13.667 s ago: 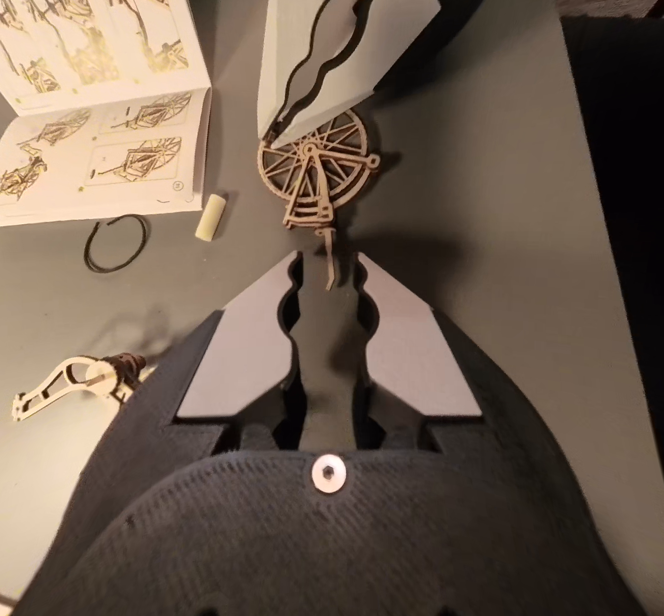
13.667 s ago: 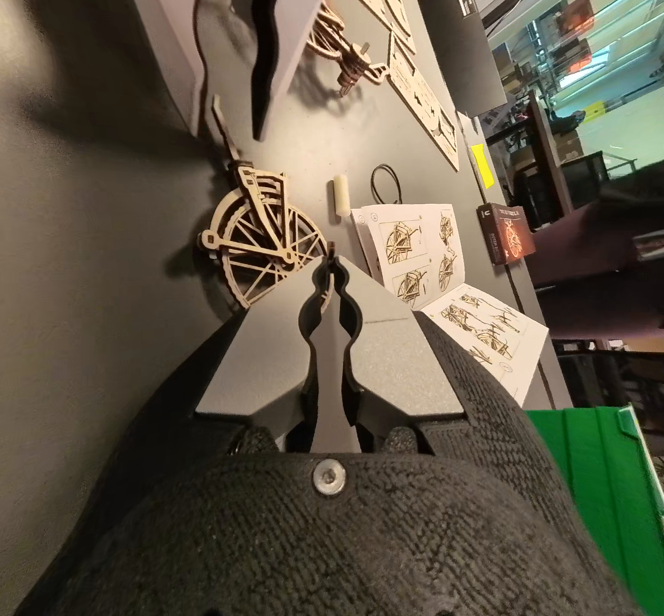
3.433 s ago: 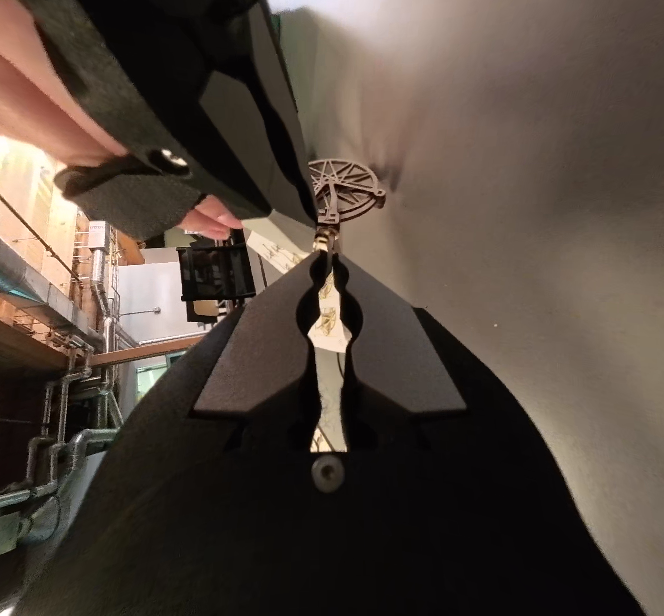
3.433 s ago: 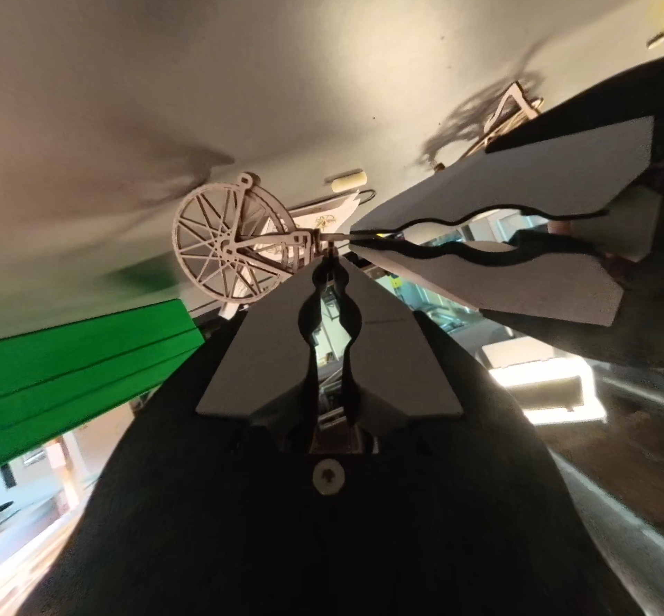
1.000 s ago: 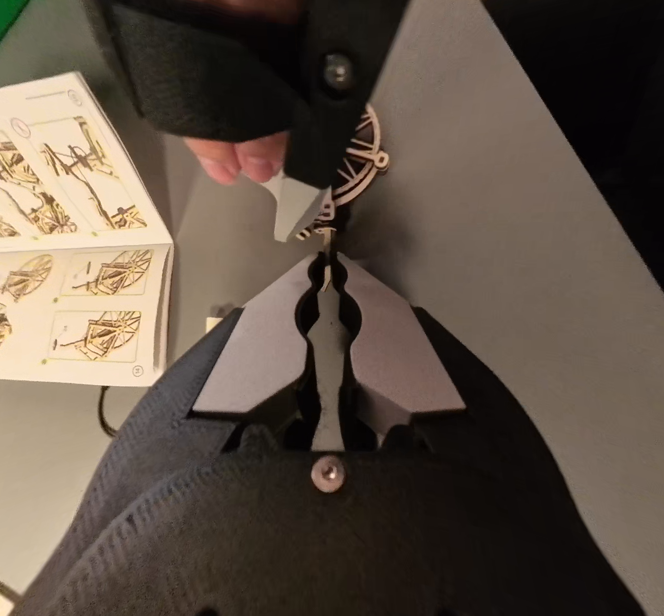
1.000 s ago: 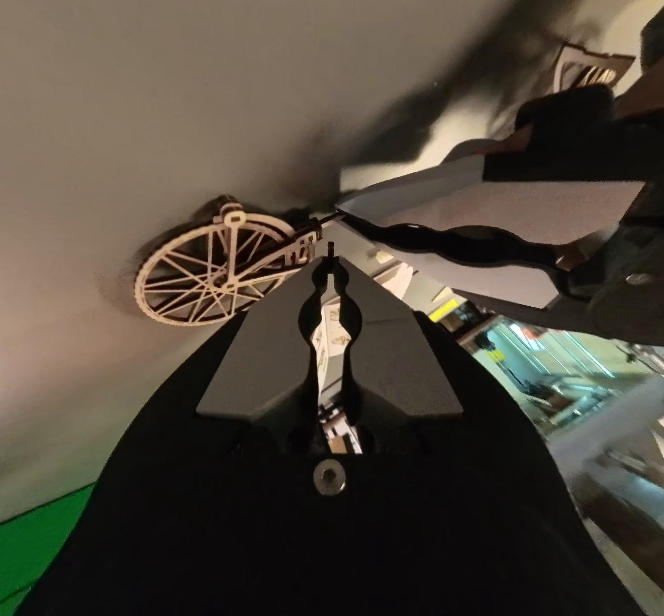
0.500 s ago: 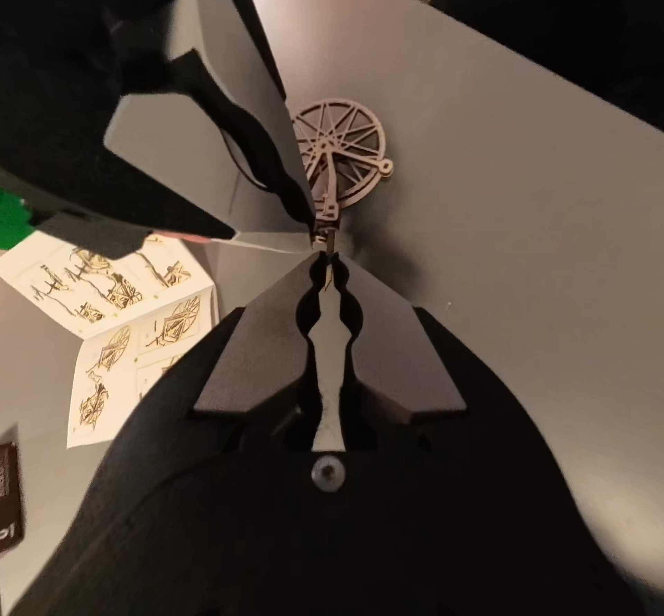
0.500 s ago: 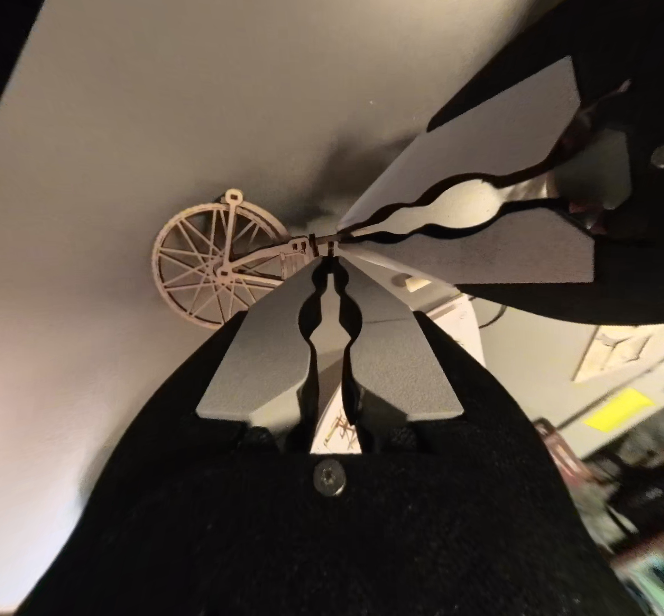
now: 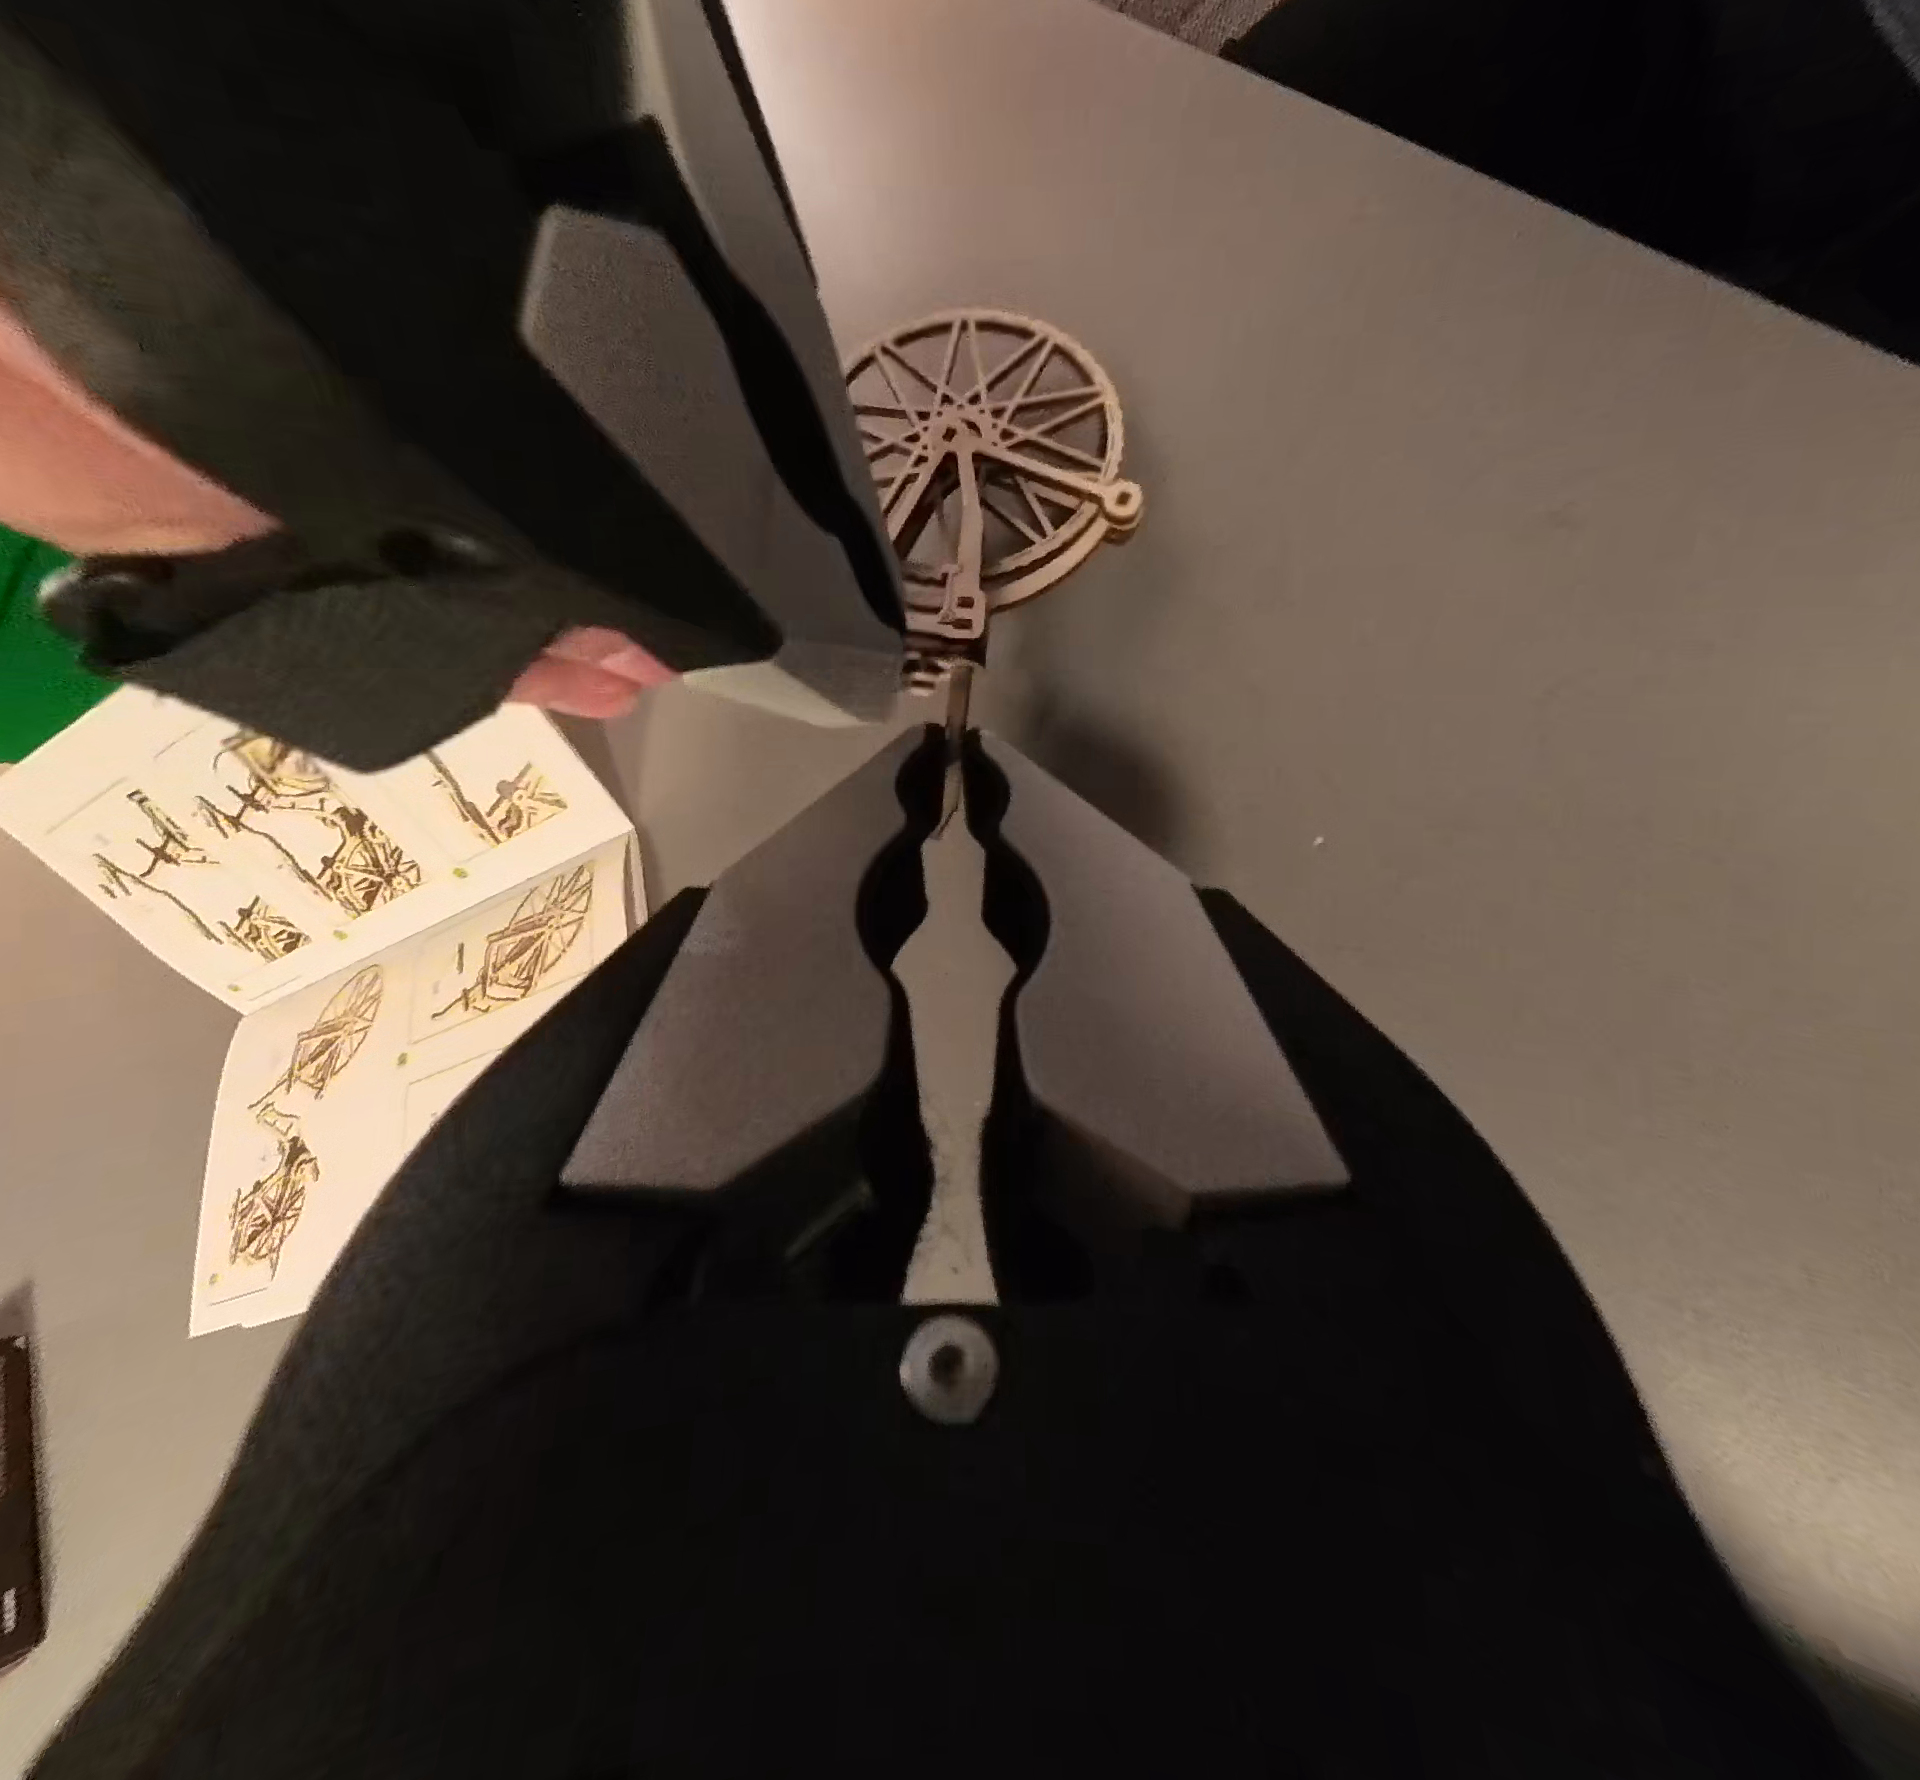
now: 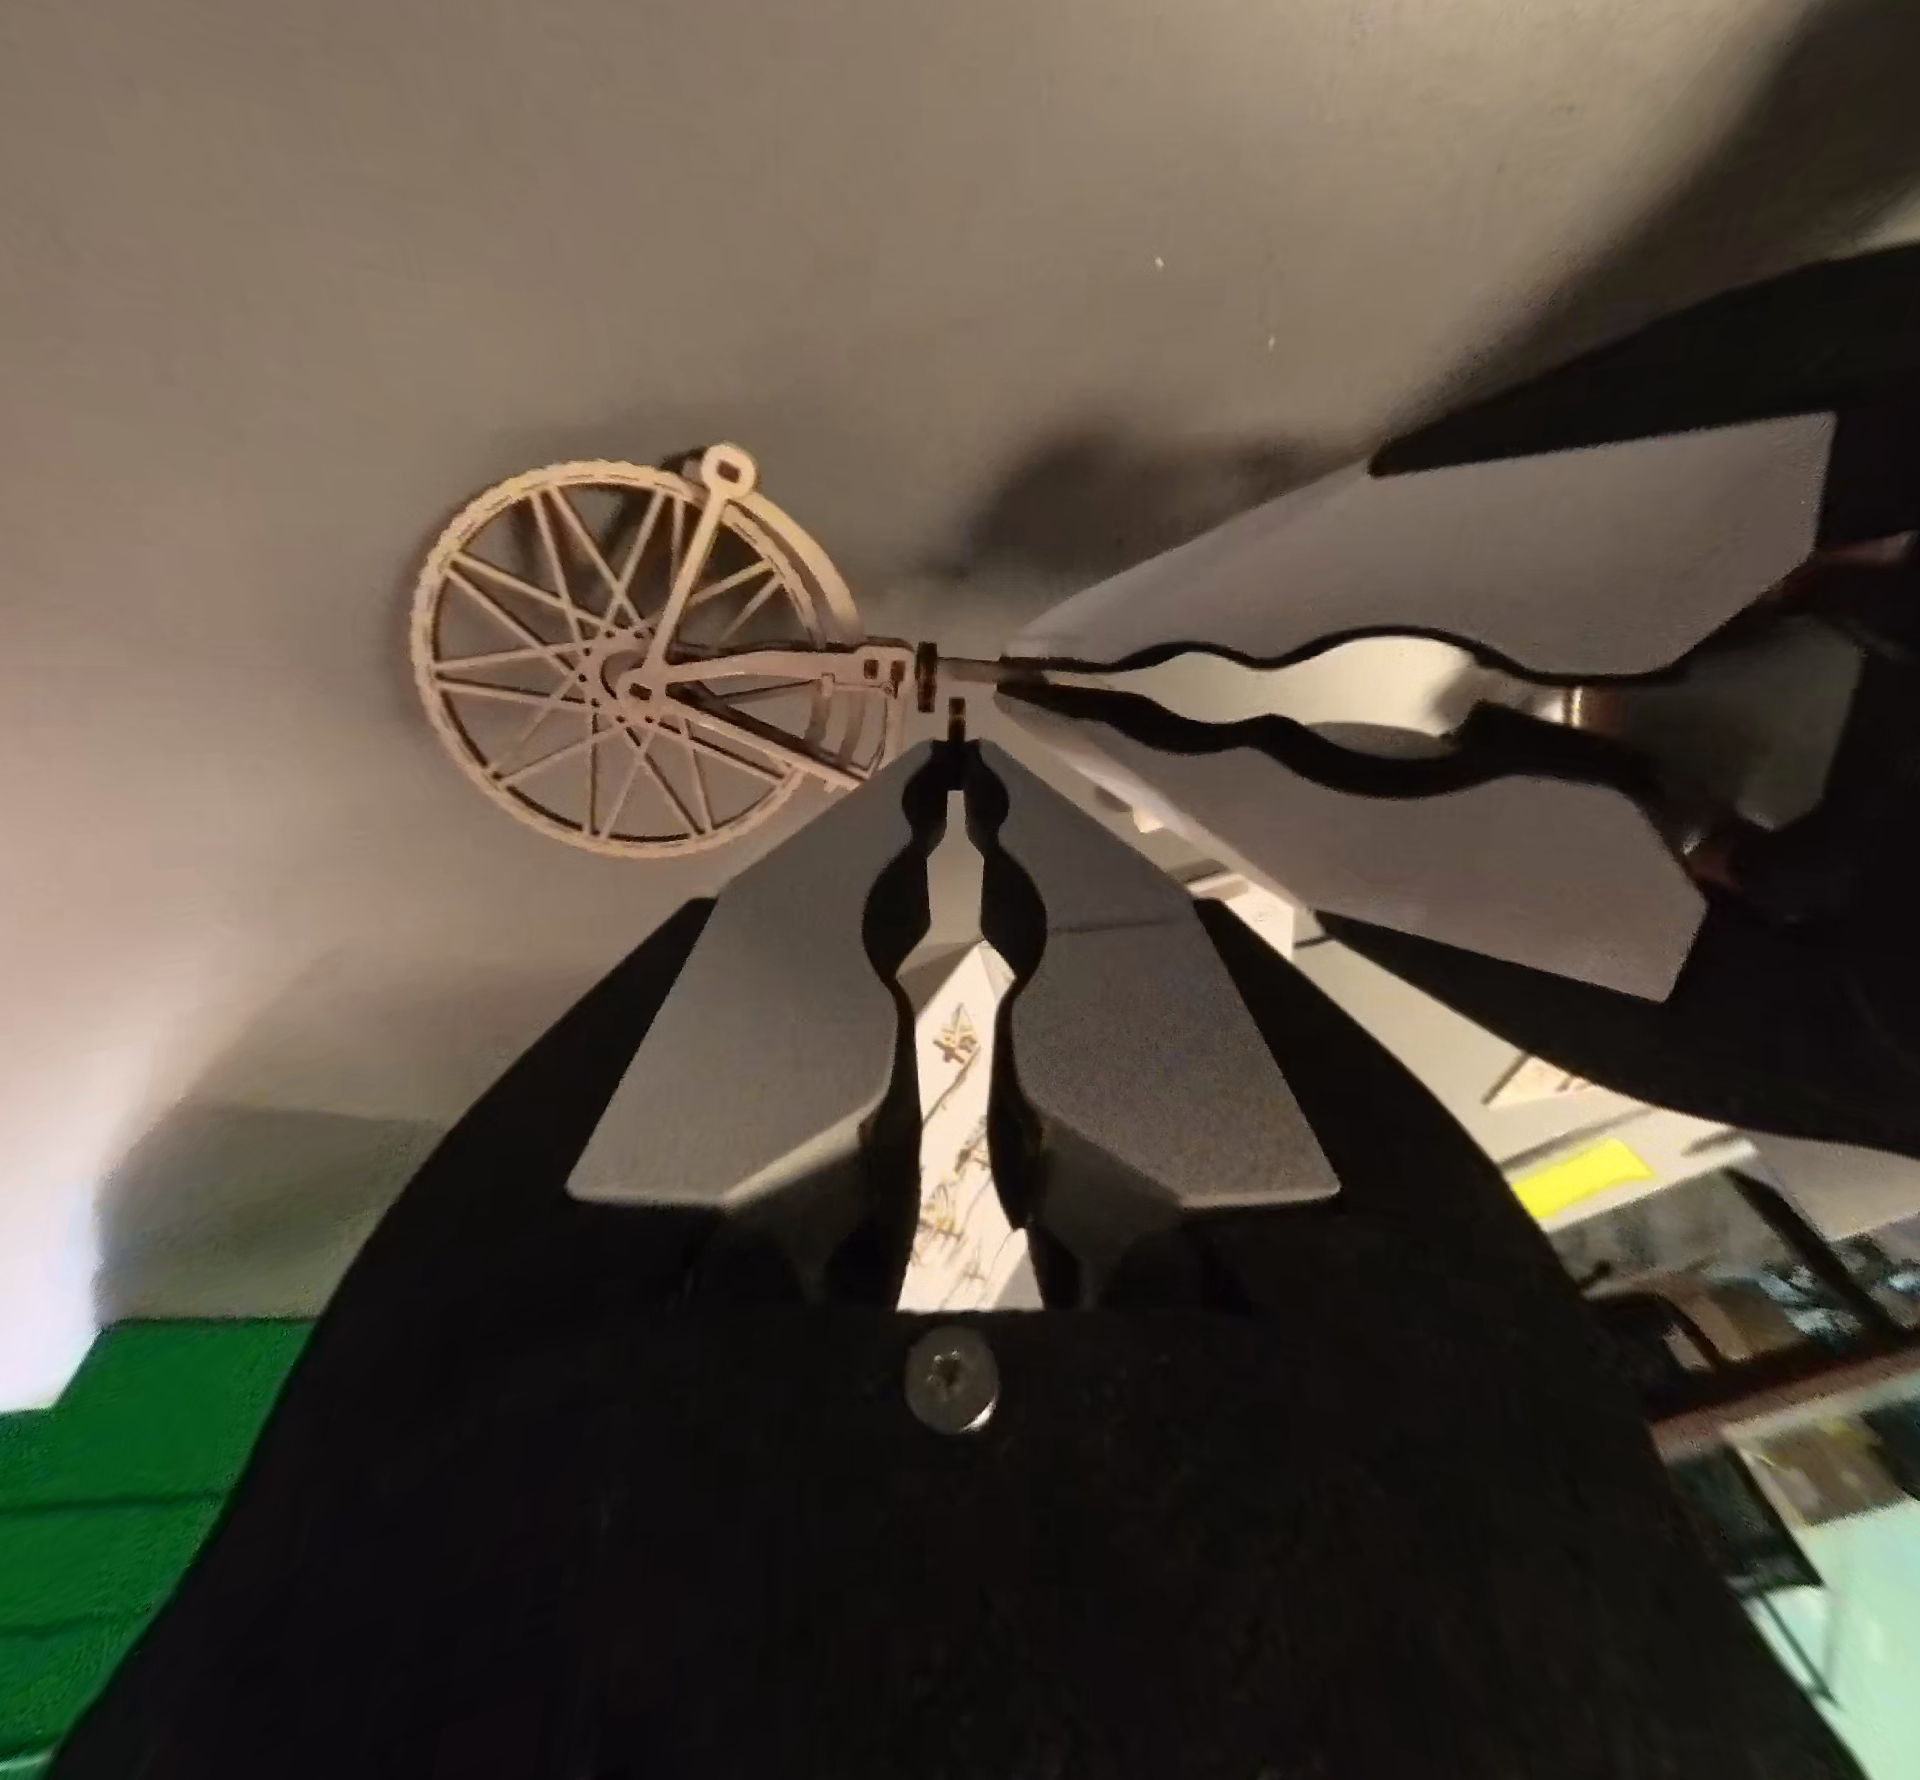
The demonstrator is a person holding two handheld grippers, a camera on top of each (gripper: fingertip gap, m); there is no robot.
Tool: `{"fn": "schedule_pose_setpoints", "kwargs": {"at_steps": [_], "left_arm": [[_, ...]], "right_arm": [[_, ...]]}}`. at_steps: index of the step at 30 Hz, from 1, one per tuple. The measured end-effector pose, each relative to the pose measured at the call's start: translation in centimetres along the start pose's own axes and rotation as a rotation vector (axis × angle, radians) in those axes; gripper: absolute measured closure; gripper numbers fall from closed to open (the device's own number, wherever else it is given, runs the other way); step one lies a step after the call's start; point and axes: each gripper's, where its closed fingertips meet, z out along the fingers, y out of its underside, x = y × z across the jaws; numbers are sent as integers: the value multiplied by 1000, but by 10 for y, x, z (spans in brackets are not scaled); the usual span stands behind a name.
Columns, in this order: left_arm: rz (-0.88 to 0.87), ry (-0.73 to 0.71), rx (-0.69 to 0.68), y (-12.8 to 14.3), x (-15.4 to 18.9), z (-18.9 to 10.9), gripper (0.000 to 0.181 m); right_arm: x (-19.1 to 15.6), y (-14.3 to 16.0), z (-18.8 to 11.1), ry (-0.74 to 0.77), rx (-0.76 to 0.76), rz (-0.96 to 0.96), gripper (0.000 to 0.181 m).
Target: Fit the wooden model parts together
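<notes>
A wooden spoked wheel in its fork (image 9: 987, 442) hangs just above the grey table (image 9: 1455, 587), held between both grippers. My left gripper (image 9: 948, 743) is shut on a thin wooden stem (image 9: 954, 702) that sticks out of the fork's end. My right gripper (image 10: 954, 748) is shut on a small peg (image 10: 954, 717) at that same end of the wheel assembly (image 10: 623, 660). The two sets of tips meet at roughly a right angle. The right gripper (image 9: 883, 660) comes in from the upper left in the left wrist view. The left gripper (image 10: 1013, 681) comes in from the right in the right wrist view.
An open instruction booklet (image 9: 343, 857) lies on the table to the left. A green bin (image 10: 156, 1418) is beyond it. A dark box (image 9: 16, 1470) shows at the left edge. The table's far edge (image 9: 1143, 37) runs along the top, with carpet behind. Both grippers' tips are close together, under 4 cm apart.
Both grippers have stayed shut on the wheel assembly and turned it together. The wheel sits slightly farther from the table edge than half a second ago.
</notes>
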Motion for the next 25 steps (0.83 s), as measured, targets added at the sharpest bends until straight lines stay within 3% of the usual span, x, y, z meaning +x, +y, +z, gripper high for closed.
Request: {"fn": "schedule_pose_setpoints", "kwargs": {"at_steps": [1,10,25], "left_arm": [[2,-10,-2,0,-1,0,179],[43,-38,-12,1,0,2,178],[-20,25,-78,9,4,10,178]], "right_arm": [[0,-1,-1,3,-5,-5,181],[1,-1,4,4,-109,-127,181],[-7,-6,15,-24,101,42,181]]}}
